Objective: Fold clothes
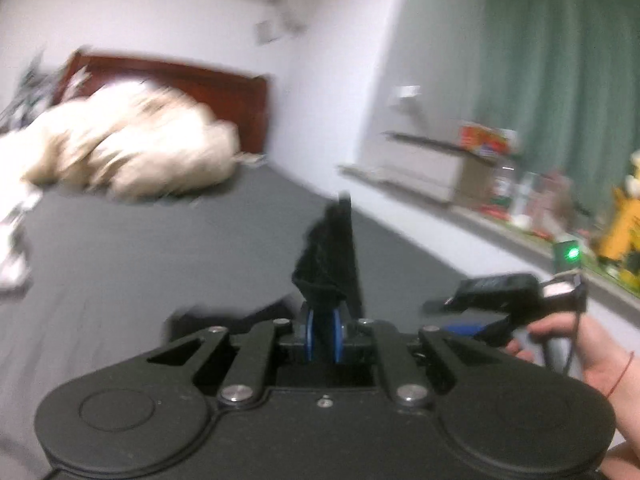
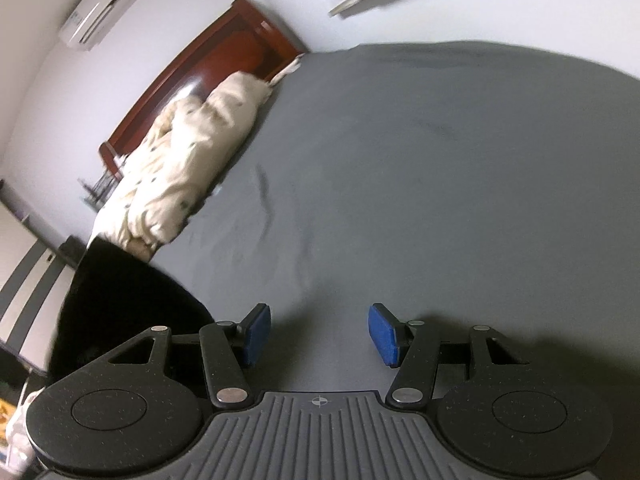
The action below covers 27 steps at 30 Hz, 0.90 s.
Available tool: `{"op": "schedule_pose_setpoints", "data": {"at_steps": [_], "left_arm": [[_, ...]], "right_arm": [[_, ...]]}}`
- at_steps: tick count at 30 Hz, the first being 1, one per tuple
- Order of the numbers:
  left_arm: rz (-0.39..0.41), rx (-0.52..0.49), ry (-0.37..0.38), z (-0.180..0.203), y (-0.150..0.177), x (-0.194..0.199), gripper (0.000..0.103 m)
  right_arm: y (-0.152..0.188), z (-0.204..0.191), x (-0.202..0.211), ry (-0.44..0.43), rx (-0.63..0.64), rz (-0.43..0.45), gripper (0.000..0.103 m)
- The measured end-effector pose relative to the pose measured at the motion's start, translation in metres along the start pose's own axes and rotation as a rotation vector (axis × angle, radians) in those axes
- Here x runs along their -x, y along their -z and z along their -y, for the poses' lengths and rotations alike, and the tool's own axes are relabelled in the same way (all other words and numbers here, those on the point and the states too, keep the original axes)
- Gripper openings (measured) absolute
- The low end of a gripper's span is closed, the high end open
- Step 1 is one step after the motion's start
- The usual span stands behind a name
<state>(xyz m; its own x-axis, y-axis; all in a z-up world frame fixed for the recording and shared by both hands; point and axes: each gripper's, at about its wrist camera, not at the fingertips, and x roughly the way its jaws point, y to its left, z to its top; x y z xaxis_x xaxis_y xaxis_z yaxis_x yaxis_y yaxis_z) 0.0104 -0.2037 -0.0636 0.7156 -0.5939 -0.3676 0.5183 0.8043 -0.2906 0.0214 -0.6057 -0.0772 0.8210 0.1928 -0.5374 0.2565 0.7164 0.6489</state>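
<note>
Black garment (image 1: 326, 264) pinched between blue pads (image 1: 308, 334). Grey bed sheet (image 2: 440, 184) all round, cream quilt (image 2: 188, 168) with small dark spots far left, red-brown headboard (image 2: 224, 52), green curtain (image 1: 560, 80) far right.

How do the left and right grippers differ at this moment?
The left gripper is shut, its blue pads pinching a black garment; the right gripper is open, with nothing between its pads. The left gripper's cloth stands bunched above its pads, while the right gripper faces bare grey bed sheet. Both have black bodies and blue pads.
</note>
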Motion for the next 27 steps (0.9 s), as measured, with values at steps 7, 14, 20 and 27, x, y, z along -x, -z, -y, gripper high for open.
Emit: {"op": "schedule_pose_setpoints", "data": {"at_steps": [7,14,20,27], "left_arm": [[-0.105,0.123,-0.085,-0.041,0.037,0.006,0.01],[-0.054,0.102,-0.08,-0.041,0.038,0.022,0.01],[-0.128,0.124,-0.115,-0.042,0.046,0.021,0.012],[-0.166,0.154,-0.147,-0.056,0.044,0.025,0.045]], "right_arm": [[0.022,-0.037,-0.028,-0.062,0.049,-0.067,0.055],[0.038,-0.066,-0.044,-0.117,0.108,-0.115,0.055],[0.053,-0.089,-0.058,-0.167,0.188,-0.165,0.055],[0.059,-0.096,-0.059,-0.19,0.239,-0.194,0.055]]}}
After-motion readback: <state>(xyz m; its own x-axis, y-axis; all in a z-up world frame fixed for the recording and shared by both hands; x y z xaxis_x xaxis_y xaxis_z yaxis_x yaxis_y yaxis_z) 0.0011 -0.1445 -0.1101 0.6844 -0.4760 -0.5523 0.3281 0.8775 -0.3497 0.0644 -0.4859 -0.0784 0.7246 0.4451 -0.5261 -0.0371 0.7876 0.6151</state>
